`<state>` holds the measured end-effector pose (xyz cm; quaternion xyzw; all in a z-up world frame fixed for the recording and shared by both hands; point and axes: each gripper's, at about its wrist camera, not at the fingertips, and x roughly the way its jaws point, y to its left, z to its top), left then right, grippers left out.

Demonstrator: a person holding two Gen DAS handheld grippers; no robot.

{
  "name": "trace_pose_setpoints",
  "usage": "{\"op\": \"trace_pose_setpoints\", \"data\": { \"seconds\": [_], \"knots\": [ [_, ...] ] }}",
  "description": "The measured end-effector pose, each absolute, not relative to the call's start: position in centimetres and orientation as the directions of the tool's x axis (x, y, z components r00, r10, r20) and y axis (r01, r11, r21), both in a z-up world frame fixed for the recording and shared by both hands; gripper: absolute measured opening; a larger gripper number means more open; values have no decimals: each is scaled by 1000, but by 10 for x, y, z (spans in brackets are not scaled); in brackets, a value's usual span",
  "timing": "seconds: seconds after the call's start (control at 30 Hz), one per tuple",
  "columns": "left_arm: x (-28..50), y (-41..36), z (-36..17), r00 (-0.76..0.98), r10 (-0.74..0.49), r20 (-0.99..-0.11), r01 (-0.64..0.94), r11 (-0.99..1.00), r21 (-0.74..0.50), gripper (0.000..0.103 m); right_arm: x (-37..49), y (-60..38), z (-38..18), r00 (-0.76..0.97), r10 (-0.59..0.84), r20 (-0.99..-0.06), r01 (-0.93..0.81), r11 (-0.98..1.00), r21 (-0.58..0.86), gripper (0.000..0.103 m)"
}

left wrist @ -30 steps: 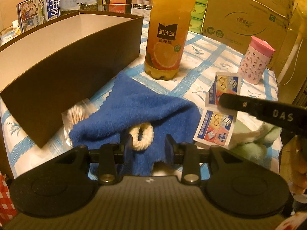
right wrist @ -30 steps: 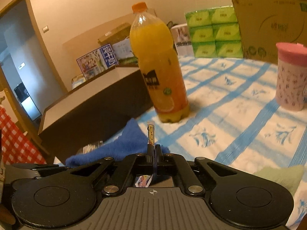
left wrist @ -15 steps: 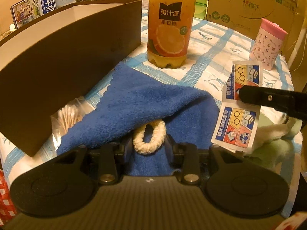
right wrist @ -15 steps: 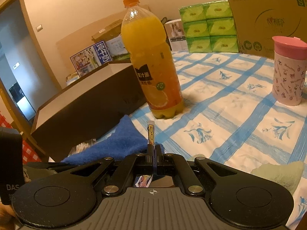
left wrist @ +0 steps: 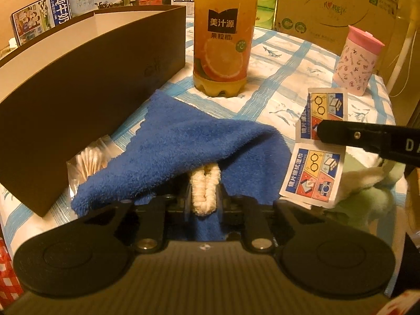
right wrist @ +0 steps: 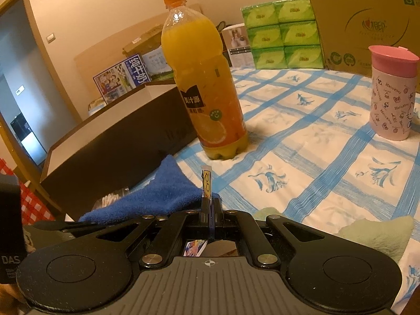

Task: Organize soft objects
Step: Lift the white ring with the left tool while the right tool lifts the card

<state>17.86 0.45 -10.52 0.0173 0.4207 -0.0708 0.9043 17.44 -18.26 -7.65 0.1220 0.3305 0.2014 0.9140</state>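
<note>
In the left wrist view a cream fuzzy hair loop (left wrist: pixel 203 191) lies on a crumpled blue towel (left wrist: pixel 199 144), partly under its fold. My left gripper (left wrist: pixel 203 197) is closing and its jaws squeeze the loop flat between them. My right gripper (right wrist: pixel 210 207) is shut on a strip of two lens-wipe packets (right wrist: pixel 206 181), held above the tablecloth. From the left wrist view the same packets (left wrist: pixel 312 176) hang from the right gripper (left wrist: pixel 319 131), to the right of the towel. A pale green soft cloth (left wrist: pixel 367 197) lies under them.
A dark brown open box (left wrist: pixel 78 99) stands left of the towel, with a bag of cotton swabs (left wrist: pixel 89 160) at its foot. An orange juice bottle (left wrist: pixel 223 52) stands behind the towel, a pink cup (left wrist: pixel 357 60) at the right. Cardboard boxes (left wrist: pixel 336 8) and tissue packs (right wrist: pixel 283 34) line the back.
My left gripper's jaws have come together on the cream loop, squashing it from a round ring into a narrow strip. The right gripper still holds the packets in about the same spot.
</note>
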Motion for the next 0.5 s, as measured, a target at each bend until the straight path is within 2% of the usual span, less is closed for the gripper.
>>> {"op": "trace_pose_setpoints", "data": {
  "seconds": [0.5],
  "knots": [
    [147,12,-66,686,-159,-710,148,986,-77,17,165,-185,-59,717,456,-527,-302,885,355,0]
  ]
}}
